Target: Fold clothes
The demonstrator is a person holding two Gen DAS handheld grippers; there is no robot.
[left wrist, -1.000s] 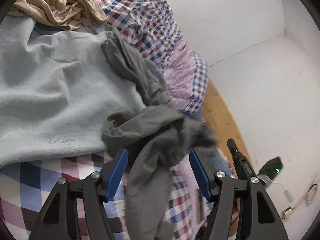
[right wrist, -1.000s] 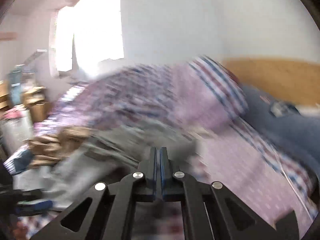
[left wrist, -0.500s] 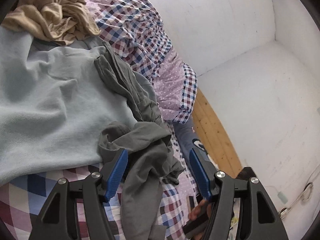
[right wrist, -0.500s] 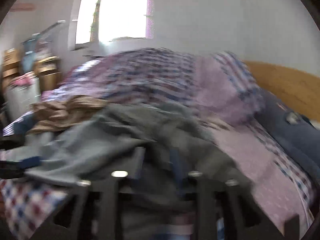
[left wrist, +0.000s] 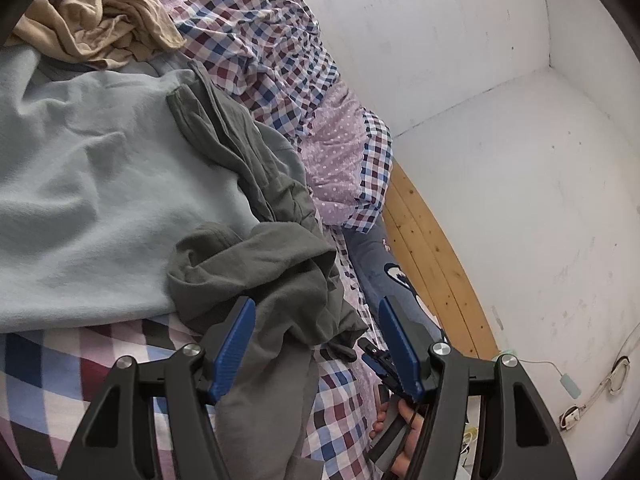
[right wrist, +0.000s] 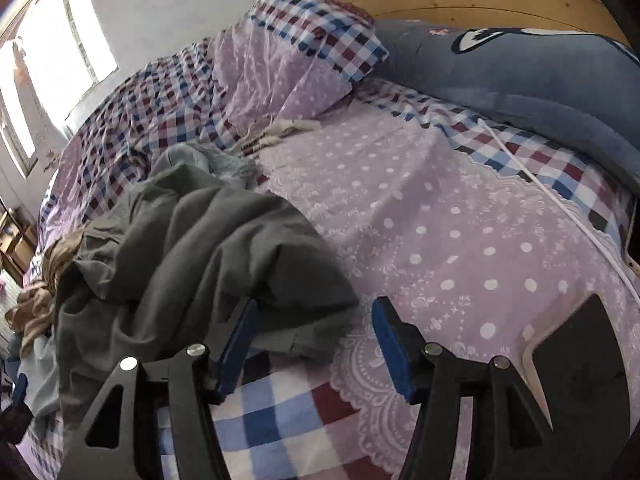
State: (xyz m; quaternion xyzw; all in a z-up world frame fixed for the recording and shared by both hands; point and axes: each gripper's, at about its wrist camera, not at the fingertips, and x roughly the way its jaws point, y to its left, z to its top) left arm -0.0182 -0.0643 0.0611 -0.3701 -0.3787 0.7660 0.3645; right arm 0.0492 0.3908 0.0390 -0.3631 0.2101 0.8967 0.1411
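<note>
grey garment (right wrist: 192,256) lying crumpled on the bed (right wrist: 440,216), overlapping the pale blue sweater (left wrist: 100,184).
right gripper (right wrist: 314,328) jaws just opening, apart over its near edge; left gripper (left wrist: 316,340) jaws apart, cloth running between. soft, light, limp: likely gripping a hem or corner.

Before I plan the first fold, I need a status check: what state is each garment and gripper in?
grey garment: crumpled, unfolded
light blue sweatshirt: spread flat, unfolded
tan garment: bunched up
left gripper: open, grey cloth between fingers
right gripper: open, jaws just opened, at grey garment's edge
</note>
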